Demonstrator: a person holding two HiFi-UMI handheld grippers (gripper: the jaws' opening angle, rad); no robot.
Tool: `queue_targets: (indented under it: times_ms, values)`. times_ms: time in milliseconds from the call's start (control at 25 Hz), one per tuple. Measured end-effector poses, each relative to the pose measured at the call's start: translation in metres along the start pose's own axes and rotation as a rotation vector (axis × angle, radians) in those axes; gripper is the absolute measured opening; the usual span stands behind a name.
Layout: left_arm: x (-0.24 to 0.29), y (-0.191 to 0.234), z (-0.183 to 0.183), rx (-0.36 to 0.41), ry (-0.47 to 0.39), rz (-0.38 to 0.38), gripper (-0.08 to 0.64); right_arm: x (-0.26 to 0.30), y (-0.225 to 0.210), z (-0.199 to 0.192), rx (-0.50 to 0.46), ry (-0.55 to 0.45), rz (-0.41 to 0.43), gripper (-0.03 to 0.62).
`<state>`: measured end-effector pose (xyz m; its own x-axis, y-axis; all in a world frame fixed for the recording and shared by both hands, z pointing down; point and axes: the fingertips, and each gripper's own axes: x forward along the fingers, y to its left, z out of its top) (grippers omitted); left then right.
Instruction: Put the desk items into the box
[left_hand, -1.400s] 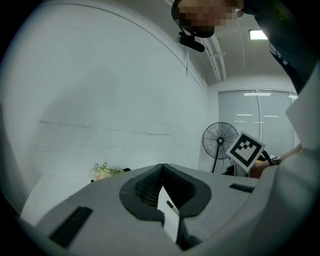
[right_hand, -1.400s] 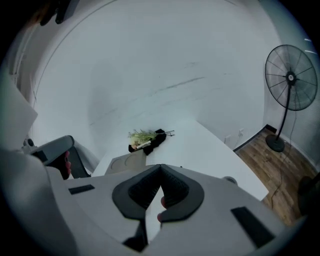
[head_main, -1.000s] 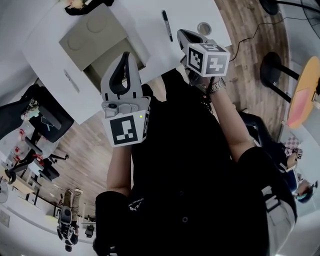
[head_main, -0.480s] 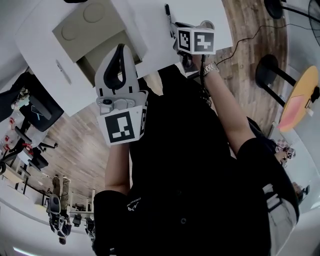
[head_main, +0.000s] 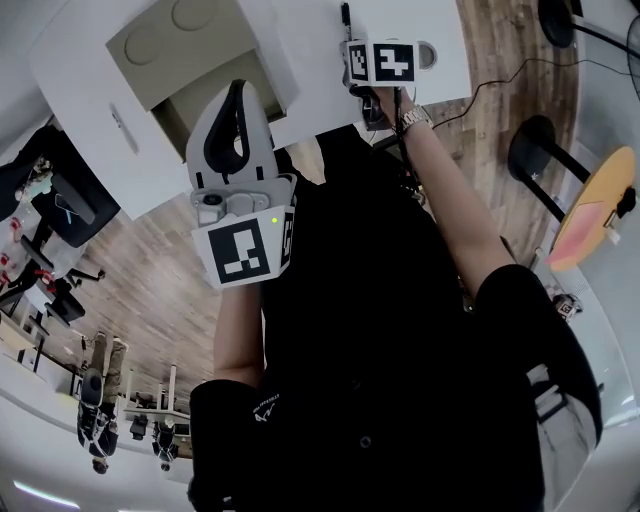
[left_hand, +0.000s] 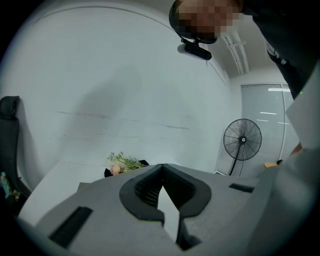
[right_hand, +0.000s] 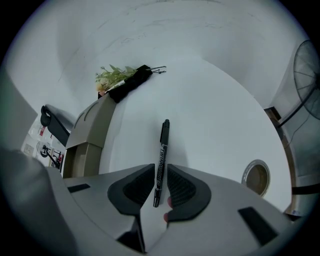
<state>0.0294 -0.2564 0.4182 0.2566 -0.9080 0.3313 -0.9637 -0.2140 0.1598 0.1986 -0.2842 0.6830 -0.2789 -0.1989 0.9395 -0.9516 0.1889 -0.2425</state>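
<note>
A black marker pen (right_hand: 162, 150) lies on the white table (right_hand: 210, 115). Its near end sits between the jaws of my right gripper (right_hand: 160, 172). Those jaws are opening, and the pads flank the pen without squeezing it. The head view has this right gripper (head_main: 352, 30) stretched out over the table's near edge, with the pen (head_main: 345, 12) just ahead. A beige cardboard box (head_main: 175, 55) stands open to the left of the pen, and it also shows as the box (right_hand: 92, 130) in the right gripper view. My left gripper (head_main: 240, 92) is raised before the person's chest, shut and empty, with its tips (left_hand: 161, 166) together.
A round metal cable port (right_hand: 256, 176) is set into the table right of the pen. Flowers (right_hand: 112, 77) and a black item (right_hand: 131, 82) lie at the far end by the box. A standing fan (left_hand: 242, 140) and office chairs (head_main: 60, 210) stand around the table.
My right gripper has reached forward over the table until the pen lies between its jaws. The left gripper has stayed raised near the chest.
</note>
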Motion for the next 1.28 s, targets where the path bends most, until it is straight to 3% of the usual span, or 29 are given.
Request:
queue_targets:
  times_ms: [240, 600, 1280]
  values:
    - [-0.006, 0.005, -0.001, -0.012, -0.008, 0.024, 0.008, -0.001, -0.005, 0.000, -0.008, 0.013, -0.060, 0.040]
    - [-0.020, 0.009, -0.001, -0.005, -0.019, 0.023, 0.008, -0.015, 0.003, 0.001, 0.016, -0.024, -0.046, 0.040]
    - [-0.062, -0.001, -0.001, 0.046, -0.055, -0.078, 0.008, -0.077, 0.015, 0.005, 0.075, -0.200, -0.049, 0.038]
